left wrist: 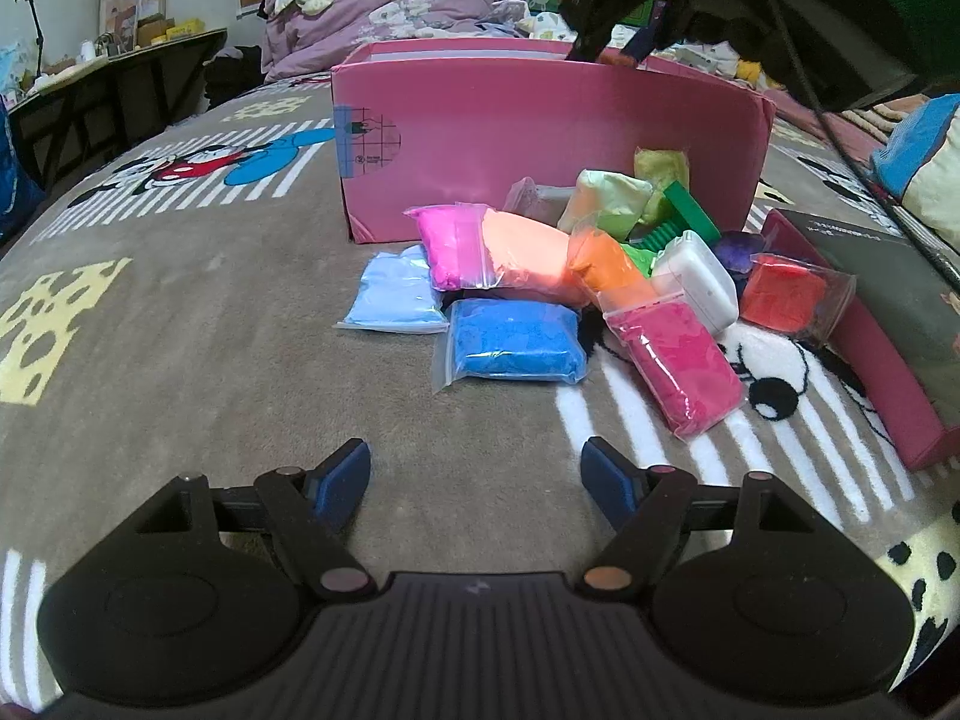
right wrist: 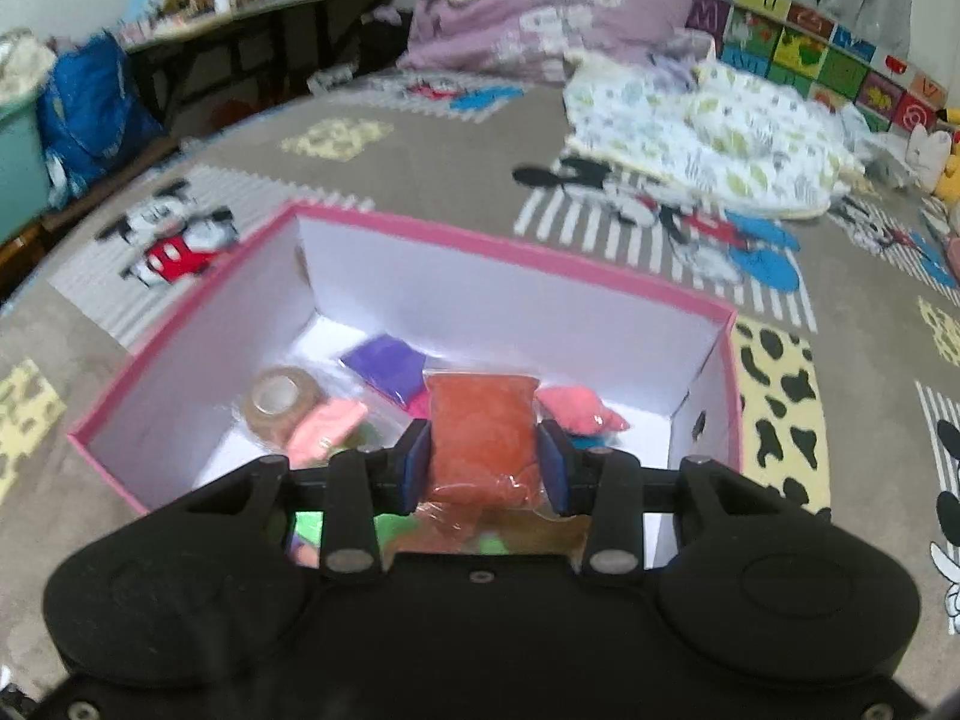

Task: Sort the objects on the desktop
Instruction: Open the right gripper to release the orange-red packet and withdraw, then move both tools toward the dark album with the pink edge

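Note:
A pile of coloured clay bags lies on the blanket in front of the pink box: a blue bag, a light blue bag, a magenta bag, a red bag and others. My left gripper hovers open over bare blanket short of the pile. In the right wrist view my right gripper is shut on an orange-red clay bag, held above the open pink box. Inside lie a purple bag, pink bags and a tape roll.
A white plastic case and green plastic pieces sit in the pile. The box lid lies at the right. Folded bedding lies beyond the box, and a desk stands at the far left.

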Motion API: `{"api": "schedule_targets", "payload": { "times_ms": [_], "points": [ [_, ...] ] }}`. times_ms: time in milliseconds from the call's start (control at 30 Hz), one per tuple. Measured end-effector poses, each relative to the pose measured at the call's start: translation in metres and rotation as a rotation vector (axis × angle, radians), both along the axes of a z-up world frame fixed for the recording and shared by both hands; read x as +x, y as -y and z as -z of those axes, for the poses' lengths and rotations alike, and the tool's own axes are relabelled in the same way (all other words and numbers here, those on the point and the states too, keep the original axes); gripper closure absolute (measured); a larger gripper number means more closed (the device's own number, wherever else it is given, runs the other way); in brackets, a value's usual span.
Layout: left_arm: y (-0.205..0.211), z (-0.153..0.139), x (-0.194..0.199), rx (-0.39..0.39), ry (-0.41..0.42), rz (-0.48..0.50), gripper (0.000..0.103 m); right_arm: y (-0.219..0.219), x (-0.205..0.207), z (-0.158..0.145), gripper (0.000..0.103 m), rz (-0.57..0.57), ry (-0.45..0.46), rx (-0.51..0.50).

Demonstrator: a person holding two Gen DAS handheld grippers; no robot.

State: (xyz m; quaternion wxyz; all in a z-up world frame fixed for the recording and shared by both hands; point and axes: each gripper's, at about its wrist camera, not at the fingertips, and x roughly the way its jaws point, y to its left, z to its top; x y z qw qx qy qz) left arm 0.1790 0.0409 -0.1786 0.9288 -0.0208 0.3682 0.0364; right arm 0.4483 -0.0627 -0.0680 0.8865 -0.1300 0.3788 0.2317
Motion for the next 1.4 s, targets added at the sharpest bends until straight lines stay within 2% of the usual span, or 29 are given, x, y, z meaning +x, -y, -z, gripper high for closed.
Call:
{"api": "schedule_targets", "payload": {
  "times_ms": [300, 467, 533, 600, 933, 1133, 1200, 1400],
  "points": [
    [0.0, 0.0, 0.0, -0.007, 0.001, 0.007, 0.023, -0.009, 0.019, 0.024, 0.065, 0.023, -0.069, -0.077],
    [-0.001, -0.001, 0.0, -0.007, 0.001, 0.009, 0.022, -0.006, 0.023, 0.027, 0.064, 0.048, -0.085, -0.076],
    [-0.001, 0.0, 0.0, -0.005, 0.001, 0.009, 0.022, -0.006, 0.022, 0.025, 0.045, 0.056, -0.072, -0.086],
    [-0.001, 0.0, 0.0, -0.004, 0.002, 0.009, 0.022, -0.004, 0.02, 0.021, 0.043, 0.063, -0.058, -0.084],
    [0.0, 0.002, 0.0, 0.009, 0.005, 0.01, 0.022, 0.028, -0.009, -0.008, 0.031, 0.088, 0.01, 0.025],
    [0.002, 0.002, 0.0, 0.017, 0.01, 0.01, 0.021, 0.065, -0.042, -0.024, 0.025, 0.107, 0.019, 0.147],
    [0.003, 0.002, 0.0, 0.017, 0.012, 0.009, 0.021, 0.081, -0.056, -0.026, 0.021, 0.122, 0.022, 0.182],
    [0.006, 0.004, -0.001, 0.034, 0.021, 0.003, 0.021, 0.132, -0.099, -0.019, 0.02, 0.19, 0.009, 0.261]
  ]
}}
